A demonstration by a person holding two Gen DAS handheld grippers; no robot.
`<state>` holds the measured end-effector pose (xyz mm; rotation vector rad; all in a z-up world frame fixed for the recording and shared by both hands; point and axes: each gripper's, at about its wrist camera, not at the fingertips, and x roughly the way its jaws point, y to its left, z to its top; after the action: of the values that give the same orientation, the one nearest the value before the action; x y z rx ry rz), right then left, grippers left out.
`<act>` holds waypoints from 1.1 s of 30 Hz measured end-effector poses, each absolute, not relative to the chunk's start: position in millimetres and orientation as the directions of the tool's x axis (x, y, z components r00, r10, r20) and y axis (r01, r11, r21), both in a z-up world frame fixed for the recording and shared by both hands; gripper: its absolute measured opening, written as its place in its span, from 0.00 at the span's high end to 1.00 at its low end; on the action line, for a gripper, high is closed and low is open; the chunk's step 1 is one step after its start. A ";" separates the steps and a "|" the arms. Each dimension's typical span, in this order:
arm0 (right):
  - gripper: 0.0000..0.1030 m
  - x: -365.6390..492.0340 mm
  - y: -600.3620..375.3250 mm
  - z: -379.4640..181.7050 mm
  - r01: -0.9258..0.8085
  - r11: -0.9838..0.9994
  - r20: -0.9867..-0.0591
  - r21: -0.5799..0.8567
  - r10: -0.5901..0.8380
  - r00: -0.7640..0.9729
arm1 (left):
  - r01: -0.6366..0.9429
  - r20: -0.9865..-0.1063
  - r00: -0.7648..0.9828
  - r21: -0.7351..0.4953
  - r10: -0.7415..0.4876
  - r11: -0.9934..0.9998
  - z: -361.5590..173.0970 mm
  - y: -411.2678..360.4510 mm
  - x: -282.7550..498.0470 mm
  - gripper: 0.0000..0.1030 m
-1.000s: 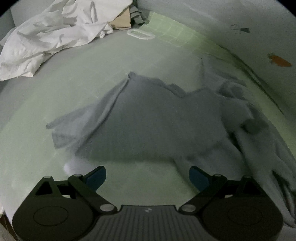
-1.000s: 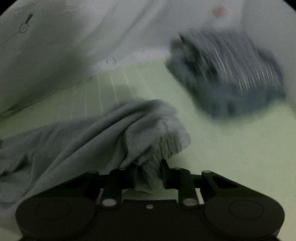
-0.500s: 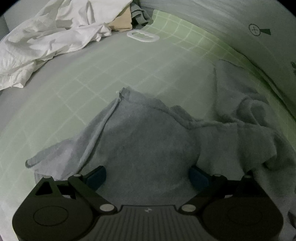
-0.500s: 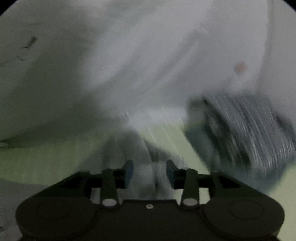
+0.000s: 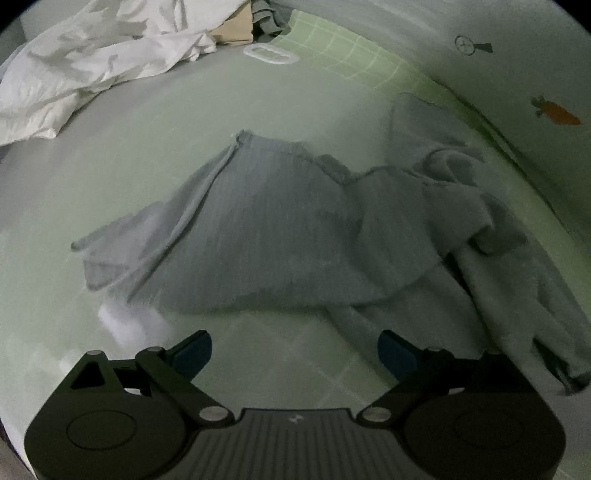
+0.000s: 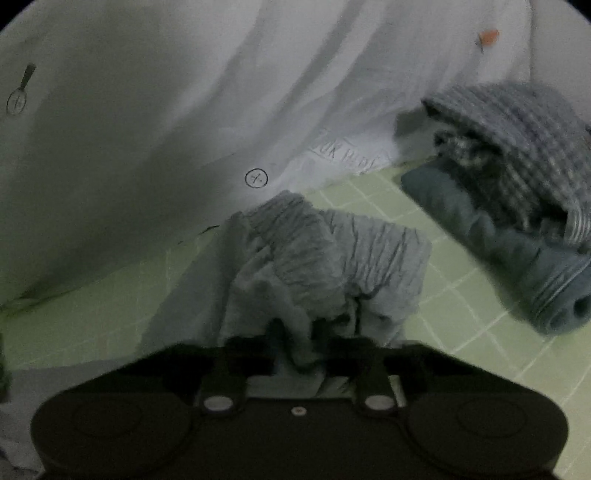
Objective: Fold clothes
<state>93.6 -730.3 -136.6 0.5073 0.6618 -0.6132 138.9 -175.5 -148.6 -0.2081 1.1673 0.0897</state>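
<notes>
A grey garment [image 5: 280,236] lies crumpled and half spread on the green checked sheet [image 5: 354,62]. My left gripper [image 5: 294,350] is open and empty, hovering just in front of the garment's near edge. In the right wrist view my right gripper [image 6: 300,332] is shut on a bunched fold of the same grey garment [image 6: 317,258], which rises in a lump in front of the fingers.
A white crumpled garment [image 5: 92,70] lies at the far left with a tan item [image 5: 236,29] and a white plastic ring [image 5: 271,55] beside it. A white patterned quilt [image 6: 147,110] lies behind. A folded striped and blue stack [image 6: 517,192] sits at right.
My left gripper drew back from over the garment, staying open. My right gripper opened half a second ago and is now shut on the grey fabric again.
</notes>
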 end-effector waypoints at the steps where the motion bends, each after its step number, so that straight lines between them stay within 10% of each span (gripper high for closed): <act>1: 0.94 83.9 -729.0 -131.5 0.662 0.699 -0.673 0.272 -0.353 0.650 | -0.176 -0.919 0.393 -0.122 -0.044 0.977 -147.1 -175.2 134.1 0.07; 9: 0.95 -51.7 -711.9 -66.5 0.748 0.639 -0.599 0.179 -0.533 0.598 | -0.144 -0.910 0.402 -0.172 -0.101 0.974 -144.0 -177.8 103.4 0.16; 16: 0.96 -148.4 -711.0 -99.4 0.885 0.465 -0.721 -0.016 -0.618 0.312 | -0.177 -0.916 0.383 -0.202 -0.122 0.963 -150.1 -174.0 87.6 0.20; 33: 0.93 -117.7 -686.4 -108.0 0.845 0.532 -0.769 -0.057 -0.562 0.303 | -0.012 -0.881 0.473 0.022 0.025 1.000 -147.0 -153.3 95.5 0.36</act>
<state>-117.7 -686.4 -108.0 0.3947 0.8306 -0.9649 95.5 -153.3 -147.0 0.0131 1.0784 0.0228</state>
